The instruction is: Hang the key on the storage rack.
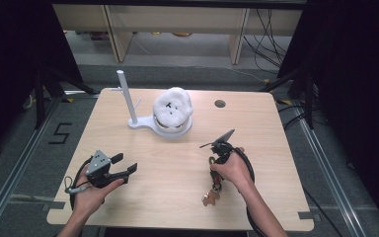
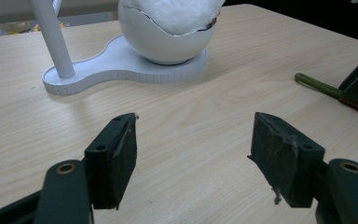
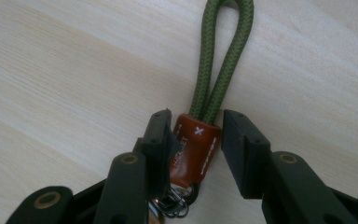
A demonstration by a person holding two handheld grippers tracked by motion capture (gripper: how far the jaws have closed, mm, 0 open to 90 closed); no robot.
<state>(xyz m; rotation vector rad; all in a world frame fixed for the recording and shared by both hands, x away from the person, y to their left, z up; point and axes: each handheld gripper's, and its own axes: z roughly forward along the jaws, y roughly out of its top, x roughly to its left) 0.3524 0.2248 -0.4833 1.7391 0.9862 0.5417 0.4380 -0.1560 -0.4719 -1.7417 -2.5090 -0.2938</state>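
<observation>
the keychain point(image 3: 193, 149), a green cord loop running into a brown leather sleeve with metal rings behind it, lies flat on the bench point(image 1: 177, 168), well apart from the white stand point(image 1: 145, 123) and toward the person's side of it. the right hand-held gripper point(image 3: 196, 135) straddles the brown sleeve: its jaws stand partly spread, one on each side, with a slim gap at the right pad, so nothing is pinched. the left hand-held gripper point(image 2: 193, 140) rests well apart from the keychain, nearer the stand's post, jaws spread wide over bare wood.
</observation>
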